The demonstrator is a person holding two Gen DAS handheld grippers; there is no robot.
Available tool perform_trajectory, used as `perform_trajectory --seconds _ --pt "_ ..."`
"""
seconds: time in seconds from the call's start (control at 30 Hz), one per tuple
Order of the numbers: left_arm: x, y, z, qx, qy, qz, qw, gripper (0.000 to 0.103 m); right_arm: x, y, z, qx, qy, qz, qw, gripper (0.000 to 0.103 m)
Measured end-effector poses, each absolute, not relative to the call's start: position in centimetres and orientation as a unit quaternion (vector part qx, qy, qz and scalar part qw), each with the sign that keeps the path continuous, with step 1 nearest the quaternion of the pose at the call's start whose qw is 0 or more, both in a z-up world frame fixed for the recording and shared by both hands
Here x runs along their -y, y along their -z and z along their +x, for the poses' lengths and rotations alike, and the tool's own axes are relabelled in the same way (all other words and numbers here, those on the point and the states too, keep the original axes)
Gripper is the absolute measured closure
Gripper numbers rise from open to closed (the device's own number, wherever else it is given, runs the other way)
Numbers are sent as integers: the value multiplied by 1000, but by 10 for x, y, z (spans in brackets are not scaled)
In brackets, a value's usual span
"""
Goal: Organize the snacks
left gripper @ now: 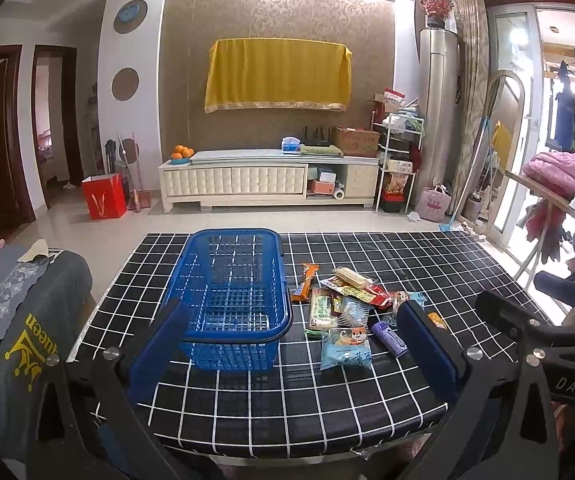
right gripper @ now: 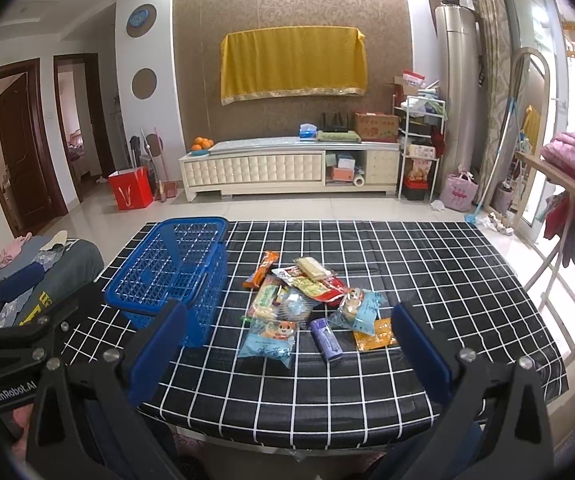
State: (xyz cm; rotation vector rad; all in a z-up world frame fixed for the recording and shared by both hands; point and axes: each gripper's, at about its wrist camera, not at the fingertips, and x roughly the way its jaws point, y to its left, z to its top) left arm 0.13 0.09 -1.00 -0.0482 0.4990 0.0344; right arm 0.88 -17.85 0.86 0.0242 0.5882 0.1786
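An empty blue plastic basket (left gripper: 229,300) stands on the left of a black table with a white grid (left gripper: 367,380). A pile of several snack packets (left gripper: 343,300) lies to its right; it also shows in the right wrist view (right gripper: 303,300), with the basket (right gripper: 171,272) to its left. A light blue packet (right gripper: 269,340), a purple tube (right gripper: 326,339) and an orange packet (right gripper: 375,334) lie nearest. My left gripper (left gripper: 291,340) is open and empty above the table's near edge. My right gripper (right gripper: 287,344) is open and empty, short of the pile.
A grey-covered seat with clothes (left gripper: 19,320) stands left of the table. A drying rack with pink bedding (left gripper: 567,184) is at the right. A white TV cabinet (left gripper: 267,176) and a red bag (left gripper: 103,196) stand across the tiled floor.
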Motion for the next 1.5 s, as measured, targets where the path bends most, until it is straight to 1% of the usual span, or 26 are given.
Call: perform_trajectory --seconds 0.47,0.87,1.2,1.4,1.5 --pt "-5 6 -2 -246 -17 -27 969 0 174 -12 9 -290 -90 9 953 0" --pt "4 0 21 -258 -13 -20 966 0 191 -18 40 -296 -98 18 950 0" --pt "28 5 68 -286 2 -12 958 0 225 -3 79 -322 -100 22 941 0" --pt "51 20 99 -320 18 2 947 0 249 24 105 -362 -95 36 927 0" --pt "61 36 116 -349 30 3 937 0 259 42 115 -384 -94 43 918 0"
